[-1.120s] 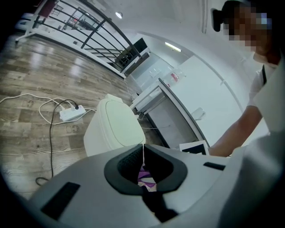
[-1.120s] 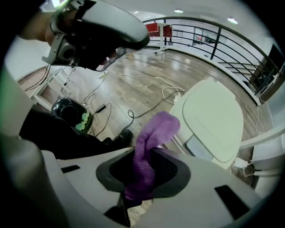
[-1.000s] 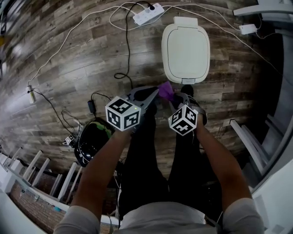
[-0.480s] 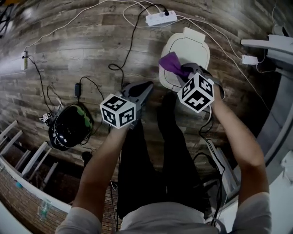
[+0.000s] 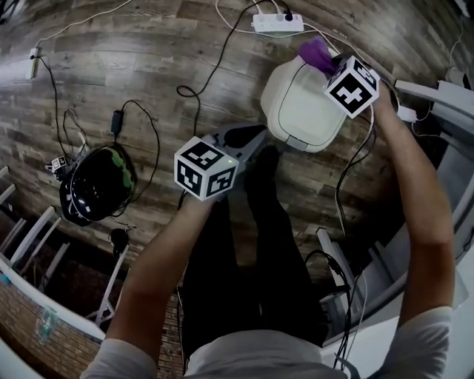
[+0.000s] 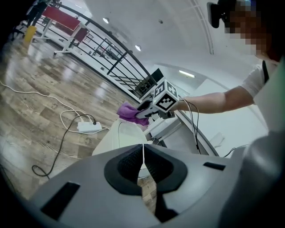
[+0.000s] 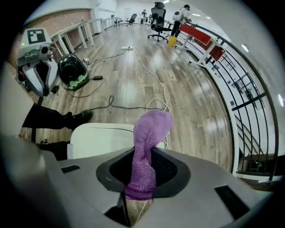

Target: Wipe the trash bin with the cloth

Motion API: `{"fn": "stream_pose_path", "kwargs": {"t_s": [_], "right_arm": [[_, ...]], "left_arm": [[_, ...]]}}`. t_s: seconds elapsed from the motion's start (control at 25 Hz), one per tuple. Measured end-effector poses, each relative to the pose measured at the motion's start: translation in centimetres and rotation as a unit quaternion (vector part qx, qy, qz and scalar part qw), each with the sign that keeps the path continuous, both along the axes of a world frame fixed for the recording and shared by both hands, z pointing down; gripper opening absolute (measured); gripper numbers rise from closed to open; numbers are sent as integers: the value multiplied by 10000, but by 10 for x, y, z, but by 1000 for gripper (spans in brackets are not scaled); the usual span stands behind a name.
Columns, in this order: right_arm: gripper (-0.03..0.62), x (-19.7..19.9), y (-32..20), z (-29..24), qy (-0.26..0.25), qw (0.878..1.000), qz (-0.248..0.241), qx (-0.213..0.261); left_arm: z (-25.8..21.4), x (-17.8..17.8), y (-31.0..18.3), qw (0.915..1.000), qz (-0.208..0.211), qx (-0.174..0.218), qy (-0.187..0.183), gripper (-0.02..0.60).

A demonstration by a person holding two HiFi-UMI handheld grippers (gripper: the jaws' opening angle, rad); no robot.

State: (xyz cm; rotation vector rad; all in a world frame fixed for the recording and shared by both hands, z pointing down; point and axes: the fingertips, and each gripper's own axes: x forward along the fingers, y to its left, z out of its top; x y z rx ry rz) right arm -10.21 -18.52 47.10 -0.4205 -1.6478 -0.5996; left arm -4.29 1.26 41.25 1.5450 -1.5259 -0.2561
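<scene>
**Cloth brought up to the far rim of the bin**

Within the last second the right gripper [image 5: 326,58] had swung from in front of the person's legs out over the white lidded trash bin [image 5: 300,107]. Its jaws were clenched on the purple cloth [image 5: 315,50], which now hung at the lid's rear edge, nearest the power strip [image 5: 278,22]; whether the cloth touched the lid could not be told. The left gripper [image 5: 250,138] had stayed low beside the bin's near edge, its jaws pressed together on nothing. This suggested the carry was over and a first wiping pass along the lid could begin. No brand or lettering was readable, only the square markers on the gripper cubes.
</scene>
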Motion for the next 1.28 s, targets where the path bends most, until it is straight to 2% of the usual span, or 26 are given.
{"fn": "stream_pose_path", "kwargs": {"t_s": [0.28,0.48,0.64,0.76,1.04,1.28], "right_arm": [[103,-42,-29,19,643,9930,-476,871],[101,-57,-51,37,1148,9731,-1074,1684],[101,-52,-60,53,1662,9567,-1315,1994],[101,-45,-52,64,1871,9540,-1319,1934],[101,-42,-13,73,1906,9610,-1342,1490],[101,-33,2,74,1926,9591,-1540,1389]], "left_arm": [[9,-27,22,9998,-151,-8,113,11],[19,-46,32,9995,-246,35,179,11],[24,-53,36,9992,-293,77,267,11],[26,-57,37,9989,-319,114,313,11],[28,-58,43,9986,-317,129,394,11],[27,-53,40,9985,-283,172,430,9]]}}
